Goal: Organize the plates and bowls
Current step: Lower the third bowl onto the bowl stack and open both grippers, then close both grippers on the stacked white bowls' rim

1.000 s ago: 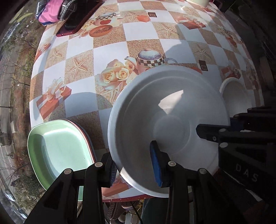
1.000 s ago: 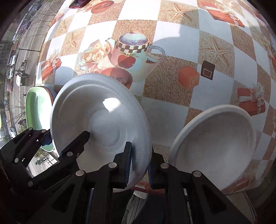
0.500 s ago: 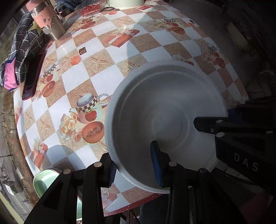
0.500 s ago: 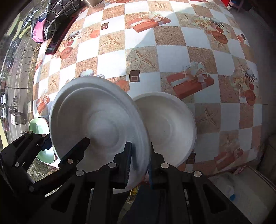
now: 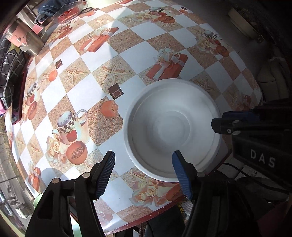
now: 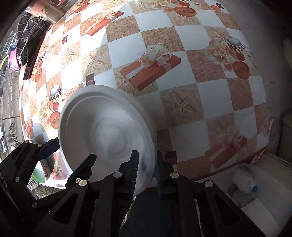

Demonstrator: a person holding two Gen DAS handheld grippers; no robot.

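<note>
A white bowl [image 5: 173, 127] sits nested in a second white bowl on the patterned table [image 5: 87, 87] near its front right edge. My left gripper [image 5: 144, 173] is open, with its fingers apart; the right finger is over the bowl's near rim and the left finger is over the tablecloth. My right gripper [image 6: 146, 169] is shut on the top bowl's [image 6: 107, 134] right rim; the lower bowl's rim [image 6: 144, 111] shows behind it. A green plate [image 6: 39, 175] on a stack lies at the table's front left edge.
A metal cup [image 5: 27, 42], dark checked cloth [image 5: 11, 73] and a clear dish [image 5: 67, 12] stand along the table's far left side. The table edge [image 5: 146, 218] runs just below the bowls. A white bottle [image 6: 244, 182] lies on the floor at the right.
The held bowl moved right and came down into the second white bowl. My left gripper opened and let go of its rim. The right gripper kept its hold.
</note>
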